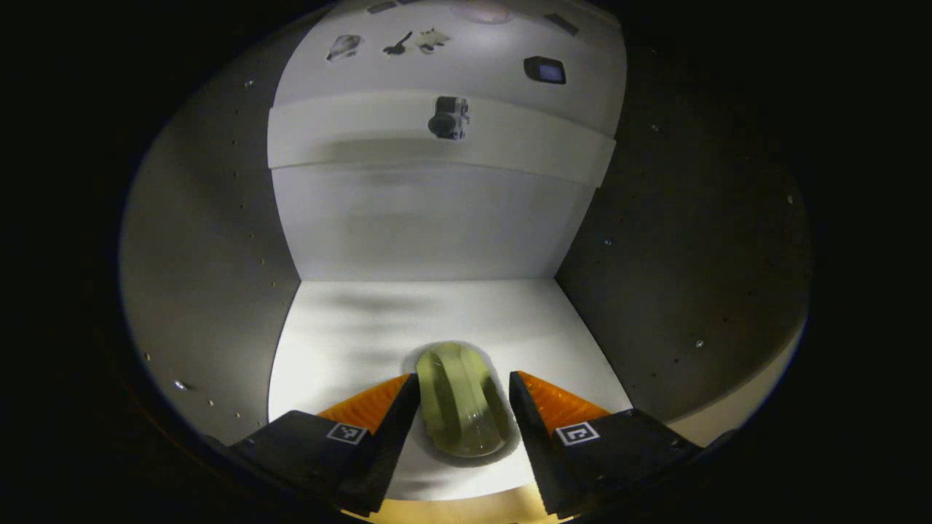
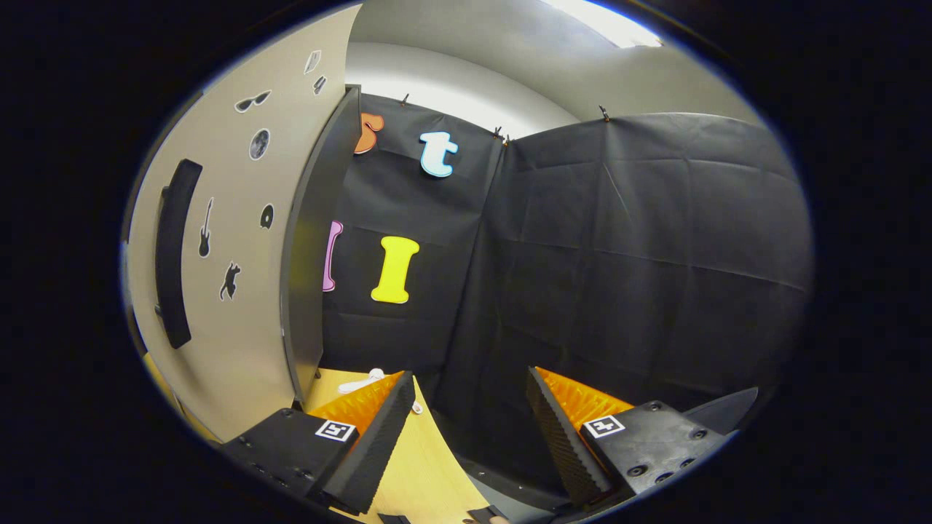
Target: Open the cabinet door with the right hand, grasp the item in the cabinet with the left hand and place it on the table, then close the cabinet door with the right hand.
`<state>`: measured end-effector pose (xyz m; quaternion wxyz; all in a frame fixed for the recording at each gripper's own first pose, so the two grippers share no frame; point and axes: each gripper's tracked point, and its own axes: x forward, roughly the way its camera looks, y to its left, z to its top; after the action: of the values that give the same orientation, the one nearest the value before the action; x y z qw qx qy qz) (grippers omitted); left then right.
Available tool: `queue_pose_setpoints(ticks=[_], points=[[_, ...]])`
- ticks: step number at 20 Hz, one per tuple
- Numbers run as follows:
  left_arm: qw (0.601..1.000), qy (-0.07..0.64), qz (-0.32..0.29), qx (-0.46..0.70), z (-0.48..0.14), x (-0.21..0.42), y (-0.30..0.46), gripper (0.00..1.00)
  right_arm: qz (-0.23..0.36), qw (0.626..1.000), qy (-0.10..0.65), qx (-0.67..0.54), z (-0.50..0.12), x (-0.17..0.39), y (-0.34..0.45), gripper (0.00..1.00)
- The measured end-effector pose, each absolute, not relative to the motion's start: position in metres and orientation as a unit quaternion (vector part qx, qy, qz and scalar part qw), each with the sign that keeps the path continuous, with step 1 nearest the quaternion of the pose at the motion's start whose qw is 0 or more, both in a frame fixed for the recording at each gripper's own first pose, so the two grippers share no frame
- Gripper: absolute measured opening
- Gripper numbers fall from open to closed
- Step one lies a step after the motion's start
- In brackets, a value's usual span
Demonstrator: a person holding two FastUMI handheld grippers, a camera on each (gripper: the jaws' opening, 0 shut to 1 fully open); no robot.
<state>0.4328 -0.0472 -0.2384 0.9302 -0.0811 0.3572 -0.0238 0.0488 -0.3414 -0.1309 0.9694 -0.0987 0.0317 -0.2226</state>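
Note:
In the left gripper view I look into the white cabinet interior (image 1: 429, 218). A yellow-green oblong item (image 1: 461, 400) lies on the cabinet floor (image 1: 349, 327). My left gripper (image 1: 463, 389) is open, one finger on each side of the item, with small gaps between them. In the right gripper view the open cabinet door (image 2: 233, 240) stands at the left with its long dark handle (image 2: 173, 251) and small stickers. My right gripper (image 2: 470, 389) is open, holding nothing, to the right of the door edge and apart from it.
A shelf (image 1: 437, 135) crosses the cabinet above, with dark side walls (image 1: 692, 240) left and right. The wooden table (image 2: 415, 466) lies below my right gripper, with a small white object (image 2: 362, 381) near the door's foot. The black cloth wall (image 2: 619, 276) stands behind.

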Motion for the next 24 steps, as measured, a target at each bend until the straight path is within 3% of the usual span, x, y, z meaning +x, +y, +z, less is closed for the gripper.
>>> queue_pose_setpoints(ticks=[2,3,4,5,6,9,15,24], points=[[0.931,0.359,-0.022,-0.068,-0.241,0.437,-0.045,0.77,-0.224,0.969,0.037,-0.103,-0.134,0.051,-0.343,0.98],[0.931,0.359,-0.024,-0.063,-0.242,0.437,-0.047,0.68,-0.223,0.968,0.04,-0.104,-0.136,0.051,-0.344,0.98],[0.931,0.358,-0.027,-0.059,-0.241,0.436,-0.05,0.71,-0.222,0.968,0.042,-0.105,-0.137,0.051,-0.343,0.98],[0.931,0.358,-0.03,-0.056,-0.241,0.436,-0.05,0.63,-0.221,0.969,0.044,-0.106,-0.138,0.052,-0.343,0.98],[0.932,0.357,-0.031,-0.052,-0.24,0.436,-0.051,0.62,-0.22,0.969,0.045,-0.107,-0.139,0.053,-0.342,0.98],[0.931,0.364,-0.013,-0.029,-0.24,0.435,-0.045,0.24,-0.22,0.968,0.046,-0.107,-0.14,0.054,-0.344,0.98],[0.93,0.366,-0.011,-0.025,-0.238,0.432,-0.049,0.18,-0.213,0.97,0.045,-0.104,-0.141,0.055,-0.344,0.98],[0.939,0.341,0.015,-0.035,-0.2,0.396,-0.039,0.18,-0.169,0.981,0.036,-0.091,-0.139,0.065,-0.329,0.97]])
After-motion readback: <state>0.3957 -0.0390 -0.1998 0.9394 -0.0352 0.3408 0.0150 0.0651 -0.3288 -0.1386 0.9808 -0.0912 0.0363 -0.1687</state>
